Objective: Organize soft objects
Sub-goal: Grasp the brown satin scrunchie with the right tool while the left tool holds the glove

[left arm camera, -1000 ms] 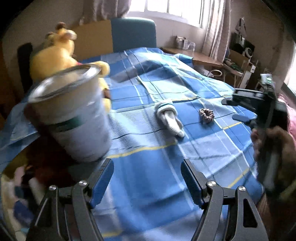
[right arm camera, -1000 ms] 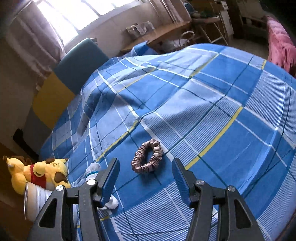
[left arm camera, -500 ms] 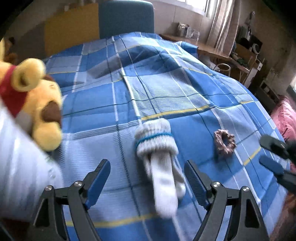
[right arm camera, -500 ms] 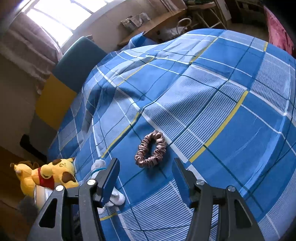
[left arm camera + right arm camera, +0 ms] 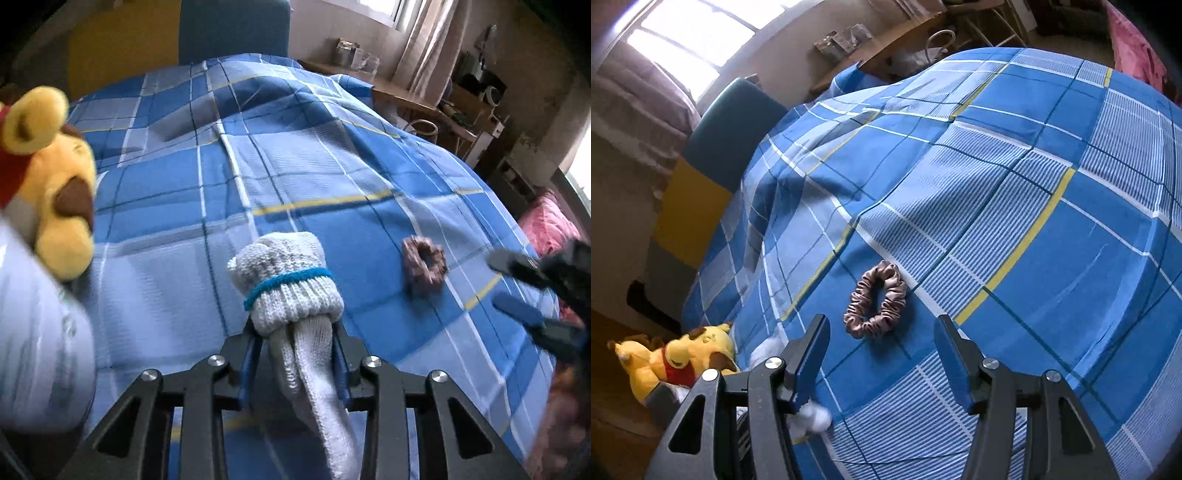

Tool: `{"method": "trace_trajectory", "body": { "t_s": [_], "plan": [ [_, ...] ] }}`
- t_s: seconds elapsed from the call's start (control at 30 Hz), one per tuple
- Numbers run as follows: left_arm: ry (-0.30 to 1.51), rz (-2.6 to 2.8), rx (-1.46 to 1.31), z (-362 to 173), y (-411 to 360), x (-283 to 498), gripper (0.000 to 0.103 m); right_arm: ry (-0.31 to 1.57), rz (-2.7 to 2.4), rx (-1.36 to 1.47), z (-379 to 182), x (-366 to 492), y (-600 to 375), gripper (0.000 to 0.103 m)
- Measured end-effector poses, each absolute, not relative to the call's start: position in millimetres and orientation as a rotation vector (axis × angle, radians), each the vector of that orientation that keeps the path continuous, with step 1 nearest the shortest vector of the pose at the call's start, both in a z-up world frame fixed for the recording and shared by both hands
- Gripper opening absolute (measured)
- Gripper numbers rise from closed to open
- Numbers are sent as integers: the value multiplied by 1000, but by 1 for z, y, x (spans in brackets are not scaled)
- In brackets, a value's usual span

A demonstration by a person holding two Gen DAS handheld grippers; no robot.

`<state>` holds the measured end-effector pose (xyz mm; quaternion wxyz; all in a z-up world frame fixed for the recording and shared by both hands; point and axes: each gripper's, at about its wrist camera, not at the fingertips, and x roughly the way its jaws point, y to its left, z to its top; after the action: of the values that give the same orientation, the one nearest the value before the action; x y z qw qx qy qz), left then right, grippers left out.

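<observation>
1. A blue plaid bedspread [image 5: 1015, 206] with white and yellow lines covers the bed; it shows creases near the far end.
2. A teal and yellow headboard [image 5: 232, 29] stands behind it.
3. A wooden desk [image 5: 402, 96] sits beside curtains [image 5: 424, 40]; a pink blanket [image 5: 550, 229] lies at right.

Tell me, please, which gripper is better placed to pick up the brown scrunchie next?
Right. The right gripper hangs open just short of the scrunchie, which lies free on the blue bedspread. The left gripper is closing around the white sock.
</observation>
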<state>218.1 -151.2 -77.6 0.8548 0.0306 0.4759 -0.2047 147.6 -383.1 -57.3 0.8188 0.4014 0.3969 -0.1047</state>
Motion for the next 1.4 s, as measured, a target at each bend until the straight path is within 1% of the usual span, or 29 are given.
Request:
{"method": "trace_trajectory", "body": {
  "t_s": [0.1, 0.13, 0.23, 0.4, 0.53, 0.7, 0.73, 0.77, 0.8, 0.83, 0.97, 1.13, 1.4],
  "plan": [
    [1019, -434, 73, -77, -143, 198, 35, 879, -214, 833, -60, 154, -378, 60],
    [1021, -437, 73, -76, -141, 192, 35, 897, -212, 826, -62, 157, -376, 62],
    [1028, -440, 74, -74, -134, 176, 35, 945, -221, 767, -64, 169, -369, 63],
    [1009, -449, 73, -63, -122, 154, 35, 1010, -243, 640, -71, 204, -363, 63],
    [995, -444, 65, -55, -113, 140, 35, 1062, -295, 533, -87, 226, -357, 63],
    [972, -431, 69, -45, -107, 123, 35, 1039, -291, 400, -91, 229, -346, 63],
    [966, -425, 69, -43, -105, 119, 35, 1042, -291, 364, -90, 229, -342, 60],
    [959, -420, 67, -41, -103, 114, 35, 1055, -289, 290, -91, 230, -333, 42],
    [949, -415, 65, -38, -100, 110, 35, 1054, -275, 265, -90, 231, -328, 20],
    [942, -411, 67, -36, -98, 107, 35, 1054, -247, 251, -89, 230, -323, 17],
    [905, -382, 74, -25, -84, 92, 35, 1065, -233, 157, -91, 228, -307, 17],
    [860, -316, 66, -11, -57, 74, 35, 1054, -200, 210, -94, 224, -318, 17],
    [785, -173, 34, 9, -1, 49, 35, 1018, -193, 128, -94, 225, -306, 19]
  ]
}}
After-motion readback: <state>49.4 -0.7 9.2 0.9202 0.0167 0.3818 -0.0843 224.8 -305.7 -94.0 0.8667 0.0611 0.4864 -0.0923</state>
